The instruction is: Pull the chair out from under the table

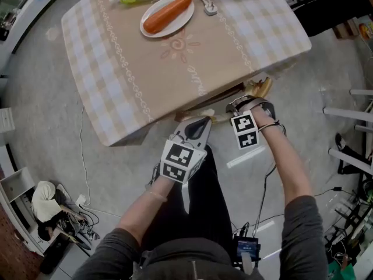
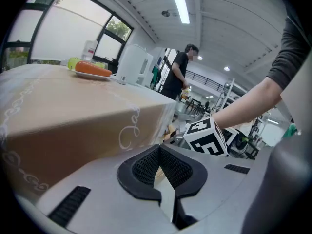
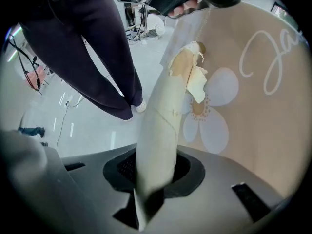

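**A:** State of the right gripper (image 3: 153,172)?

**B:** Clamped on the chair's top rail (image 3: 168,116). The rail is seated deep between the pads and pinched across its width.

**A:** Rail axis relative to the jaws?

**B:** It runs straight out ahead of the jaws along their reach, leaning slightly right. Peeled paint is seen at its far end. The tablecloth (image 3: 253,96) hangs close beside the rail on the jaws' right. Contact can't be confirmed.

**A:** And the left gripper (image 2: 160,168)?

**B:** Its pads are brought together at the tips and nothing solid is seen clamped. A thin pale sliver shows in the gap below the tips and can't be identified. The cloth edge lies up-left of those jaws. The marker cube (image 2: 207,139) of the right gripper sits just ahead-right.

**A:** Which one is nearer the chair?

**B:** The right, which is already on it. From the right jaws, the left is seen just past the rail's far end. Whether it touches the rail can't be told.

**A:** Rest of the chair?

**B:** It is tucked under the table (image 1: 175,69), with seat and legs hidden by the cloth. Only the rail and a bit of wooden back (image 1: 263,87) are exposed at the near table edge.

**A:** Pull direction?

**B:** Judged to be away from the cloth, to the left of the right jaws, toward the person's legs (image 3: 97,48). The load would be taken across the rail rather than along it. The rail twisting in the pads is considered the risk. The pull is judged not yet begun.
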